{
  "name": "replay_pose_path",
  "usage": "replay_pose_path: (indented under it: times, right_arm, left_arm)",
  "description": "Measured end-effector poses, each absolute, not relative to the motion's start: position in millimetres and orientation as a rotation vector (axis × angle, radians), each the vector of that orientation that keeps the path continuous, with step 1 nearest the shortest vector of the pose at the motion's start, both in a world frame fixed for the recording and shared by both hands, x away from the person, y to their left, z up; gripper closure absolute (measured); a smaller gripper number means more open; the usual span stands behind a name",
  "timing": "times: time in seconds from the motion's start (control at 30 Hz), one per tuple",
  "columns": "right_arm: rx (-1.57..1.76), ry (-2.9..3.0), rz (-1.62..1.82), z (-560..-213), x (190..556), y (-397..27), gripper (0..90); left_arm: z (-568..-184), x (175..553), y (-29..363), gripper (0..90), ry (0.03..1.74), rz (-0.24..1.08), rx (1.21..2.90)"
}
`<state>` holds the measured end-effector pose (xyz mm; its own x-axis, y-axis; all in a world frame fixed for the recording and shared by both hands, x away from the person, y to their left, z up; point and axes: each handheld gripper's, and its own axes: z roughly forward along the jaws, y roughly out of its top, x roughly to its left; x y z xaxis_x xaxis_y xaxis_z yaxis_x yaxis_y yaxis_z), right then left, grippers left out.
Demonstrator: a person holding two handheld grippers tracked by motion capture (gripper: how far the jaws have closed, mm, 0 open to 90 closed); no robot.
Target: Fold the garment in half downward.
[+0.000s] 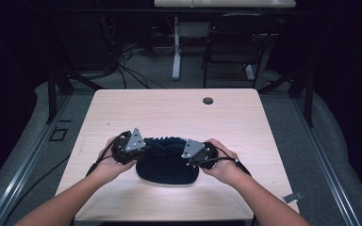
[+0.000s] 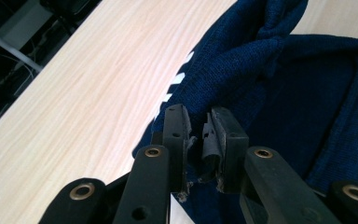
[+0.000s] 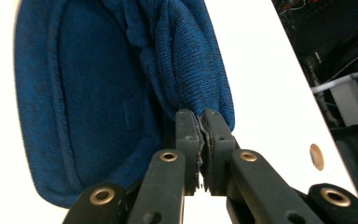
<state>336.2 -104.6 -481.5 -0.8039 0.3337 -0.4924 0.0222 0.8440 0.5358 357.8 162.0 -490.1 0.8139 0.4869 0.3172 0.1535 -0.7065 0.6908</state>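
A dark navy knit garment (image 1: 167, 162) with white stripes (image 2: 177, 79) lies bunched near the front of the wooden table (image 1: 169, 108). My left gripper (image 1: 143, 149) is at its left edge. In the left gripper view the jaws (image 2: 199, 116) stand nearly together, and the garment's (image 2: 270, 93) gathered edge runs into their tips. My right gripper (image 1: 188, 157) is at the garment's right edge. In the right gripper view its jaws (image 3: 199, 116) are pressed together on a thick fold of the blue knit (image 3: 98, 93). The fabric hangs bunched between the two grippers.
A round cable hole (image 1: 208, 100) sits in the table's far middle. Bare wood stretches behind and on both sides of the garment. Beyond the table stand a dark chair (image 1: 235, 42) and a white desk leg (image 1: 176, 52), with cables on the floor.
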Motion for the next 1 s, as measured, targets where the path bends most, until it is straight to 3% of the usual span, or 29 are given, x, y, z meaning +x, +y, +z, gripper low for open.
replay_pose_path:
  times: [0.4, 1.0]
  right_arm:
    - [0.23, 2.449, 0.679, -488, 322, -101, 86.2]
    - [0.289, 2.532, 0.744, -525, 298, -96, 85.9]
  left_arm:
    - [-504, 345, 168, 77.3, 0.476, 0.597, 2.325]
    - [-531, 326, 172, 75.4, 0.479, 0.538, 2.361]
